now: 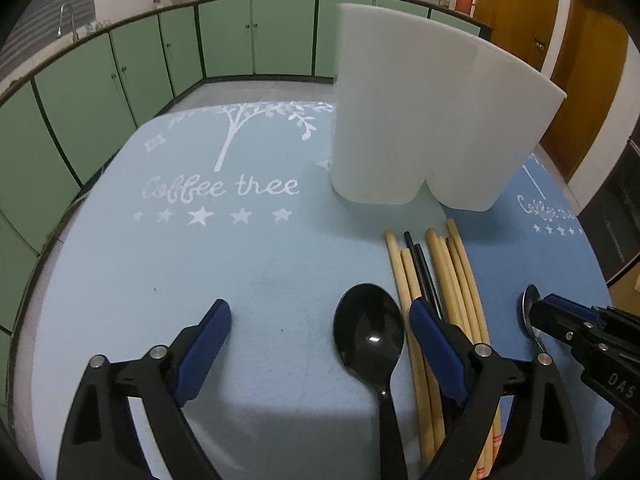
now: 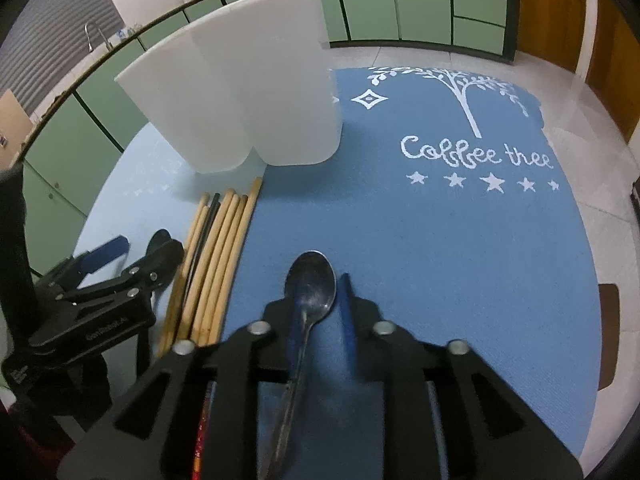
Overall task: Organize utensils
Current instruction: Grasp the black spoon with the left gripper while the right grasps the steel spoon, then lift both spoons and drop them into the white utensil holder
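A white two-compartment utensil holder (image 1: 432, 120) stands upright on the table; it also shows in the right wrist view (image 2: 248, 92). Several wooden chopsticks (image 1: 452, 280) and a black pair lie in front of it, also seen from the right wrist (image 2: 216, 256). A black plastic spoon (image 1: 370, 332) lies between the wide-open fingers of my left gripper (image 1: 320, 344), nearer the right finger. A metal spoon (image 2: 310, 284) lies between the fingers of my right gripper (image 2: 320, 304), which are narrowly apart around its neck, the left one touching it.
Two blue "Coffee tree" mats (image 1: 200, 264) (image 2: 440, 220) cover the round table. Green cabinets (image 1: 256, 36) line the far wall, with a sink tap (image 1: 68, 16) at left and wooden doors (image 1: 576, 76) at right.
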A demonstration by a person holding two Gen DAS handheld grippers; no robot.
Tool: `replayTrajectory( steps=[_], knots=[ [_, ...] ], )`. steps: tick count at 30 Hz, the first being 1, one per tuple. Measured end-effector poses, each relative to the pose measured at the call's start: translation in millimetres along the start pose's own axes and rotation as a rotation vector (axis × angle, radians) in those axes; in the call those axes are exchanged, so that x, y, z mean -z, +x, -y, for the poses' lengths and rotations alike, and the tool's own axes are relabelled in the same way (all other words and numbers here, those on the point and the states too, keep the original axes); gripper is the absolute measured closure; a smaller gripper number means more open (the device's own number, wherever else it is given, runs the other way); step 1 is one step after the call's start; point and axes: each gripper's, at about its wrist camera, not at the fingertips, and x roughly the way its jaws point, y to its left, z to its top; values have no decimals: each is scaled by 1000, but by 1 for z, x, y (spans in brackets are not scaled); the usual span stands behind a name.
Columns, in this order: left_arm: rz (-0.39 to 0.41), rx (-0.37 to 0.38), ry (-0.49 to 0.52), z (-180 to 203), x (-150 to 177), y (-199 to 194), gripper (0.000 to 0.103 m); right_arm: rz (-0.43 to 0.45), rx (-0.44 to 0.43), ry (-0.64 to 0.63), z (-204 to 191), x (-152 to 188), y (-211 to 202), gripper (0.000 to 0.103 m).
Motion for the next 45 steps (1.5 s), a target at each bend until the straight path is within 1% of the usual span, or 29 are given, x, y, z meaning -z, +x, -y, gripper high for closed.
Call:
replayTrajectory(
  steps=[2,7,10,14,16,20,21,22,25,26,27,28,29,33,35,36,38,40,41,45],
  knots=[
    [3,7,-13,-4,3,-2,15,9,1,-1,-1,0,-3,65],
    [1,-15,8,-3,5,0,15,10,6,1,-4,1,-3,65],
    [-1,-15,6,-1,3,2,15,4,6,6,-4,2,-3,65],
    [-10,-43,21,3,1,5,15,-7,13,-5,-9,1,-1,65],
    [-5,-43,18,4,2,4,22,-19,30,-8,-13,0,1,65],
    [-1,-35,10,2,2,2,32,-45,64,3,-19,-2,8,64],
    [2,-37,14,2,2,1,40,-48,67,4,-20,-2,9,61],
    [6,-35,19,2,1,0,46,-52,79,2,-23,-2,10,60],
    [10,-24,23,3,0,0,54,-63,124,-9,-29,-4,14,60],
    [12,-25,26,4,-1,0,57,-66,144,-18,-31,-5,16,62],
    [15,-21,27,4,-2,0,64,-68,169,-26,-33,-6,17,68],
    [15,-4,24,4,-2,-1,68,-69,181,-29,-35,-5,17,71],
    [13,11,17,4,-2,-1,68,-69,187,-28,-34,-5,16,75],
    [25,42,27,5,2,-3,68,-67,157,-17,-30,-4,13,76],
    [34,59,27,5,2,-4,69,-28,82,11,-24,-3,4,76],
    [46,74,20,4,4,-7,69,-4,65,11,-25,-1,0,76],
    [89,83,18,0,3,-16,69,71,61,-28,-27,2,-15,76],
    [133,72,31,-1,5,-25,69,120,40,-50,-27,6,-27,76],
    [164,65,39,0,5,-32,69,137,24,-52,-26,7,-31,76],
    [239,53,49,2,4,-49,69,194,-41,-33,-17,9,-47,76]
  ],
)
